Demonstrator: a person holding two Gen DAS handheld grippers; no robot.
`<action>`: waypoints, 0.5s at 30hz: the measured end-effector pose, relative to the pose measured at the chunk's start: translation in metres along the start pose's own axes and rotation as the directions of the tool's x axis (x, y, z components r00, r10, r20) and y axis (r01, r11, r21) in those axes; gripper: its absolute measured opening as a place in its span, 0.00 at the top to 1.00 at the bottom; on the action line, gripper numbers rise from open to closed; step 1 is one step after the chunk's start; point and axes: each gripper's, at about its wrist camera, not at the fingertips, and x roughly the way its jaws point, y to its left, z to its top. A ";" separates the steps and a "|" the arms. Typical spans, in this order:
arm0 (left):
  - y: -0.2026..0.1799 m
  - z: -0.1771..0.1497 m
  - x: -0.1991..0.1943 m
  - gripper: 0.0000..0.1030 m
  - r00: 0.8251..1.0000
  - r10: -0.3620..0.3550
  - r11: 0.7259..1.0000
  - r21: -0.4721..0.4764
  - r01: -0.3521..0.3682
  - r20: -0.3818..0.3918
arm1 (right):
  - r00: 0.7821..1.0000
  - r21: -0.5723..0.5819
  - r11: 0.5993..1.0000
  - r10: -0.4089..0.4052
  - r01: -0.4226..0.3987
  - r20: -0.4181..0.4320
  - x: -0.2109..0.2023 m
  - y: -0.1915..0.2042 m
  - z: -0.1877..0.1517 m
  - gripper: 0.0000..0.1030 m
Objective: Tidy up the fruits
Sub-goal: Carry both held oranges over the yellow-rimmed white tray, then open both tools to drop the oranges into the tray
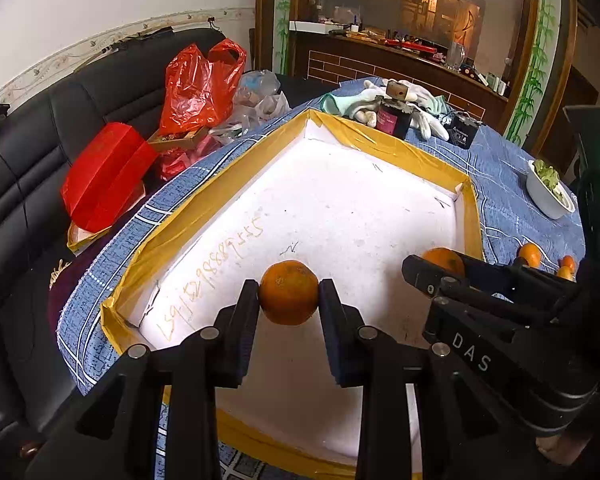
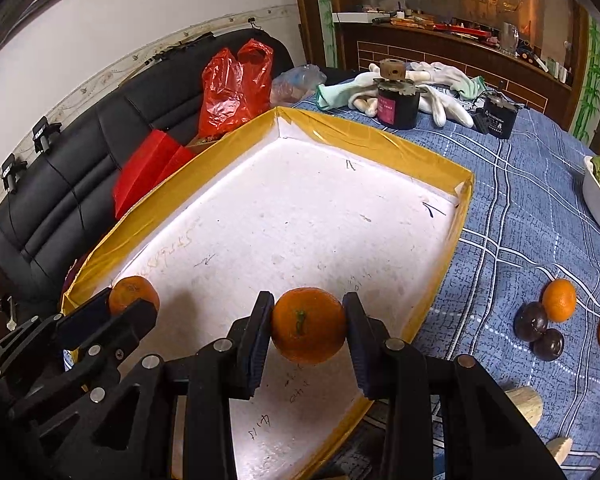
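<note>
My left gripper (image 1: 289,292) is shut on an orange (image 1: 289,294), held above the white foam tray (image 1: 340,200) with yellow taped rims. My right gripper (image 2: 309,320) is shut on a second orange (image 2: 309,326) over the same tray (image 2: 300,208), near its front right rim. Each gripper shows in the other's view: the right gripper (image 1: 440,270) with its orange (image 1: 444,260) at the right, the left gripper (image 2: 128,304) with its orange (image 2: 134,294) at the lower left. Loose oranges (image 2: 559,300) and two dark purple fruits (image 2: 531,321) lie on the blue cloth right of the tray.
A black cylinder with a pink label (image 2: 396,108), white gloves (image 2: 440,80) and a small black box (image 2: 498,118) sit behind the tray. A white bowl of greens (image 1: 548,190) stands at the right. Red bags (image 1: 200,88) lie on the black sofa (image 1: 40,160) at left.
</note>
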 end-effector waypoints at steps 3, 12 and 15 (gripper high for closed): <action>0.001 0.000 0.002 0.72 1.000 0.003 1.000 -0.006 -0.003 -0.009 | 1.000 0.001 1.000 -0.004 0.004 -0.003 0.001 0.000 0.000 0.65; 0.009 0.001 0.004 0.56 0.999 0.029 0.998 -0.050 -0.030 -0.022 | 1.000 0.034 0.999 0.005 -0.005 -0.003 -0.003 -0.005 0.002 0.40; 0.012 0.002 0.000 0.47 1.000 0.024 0.998 -0.061 -0.025 -0.018 | 1.000 0.046 0.999 0.008 -0.008 0.009 -0.008 -0.007 0.003 0.40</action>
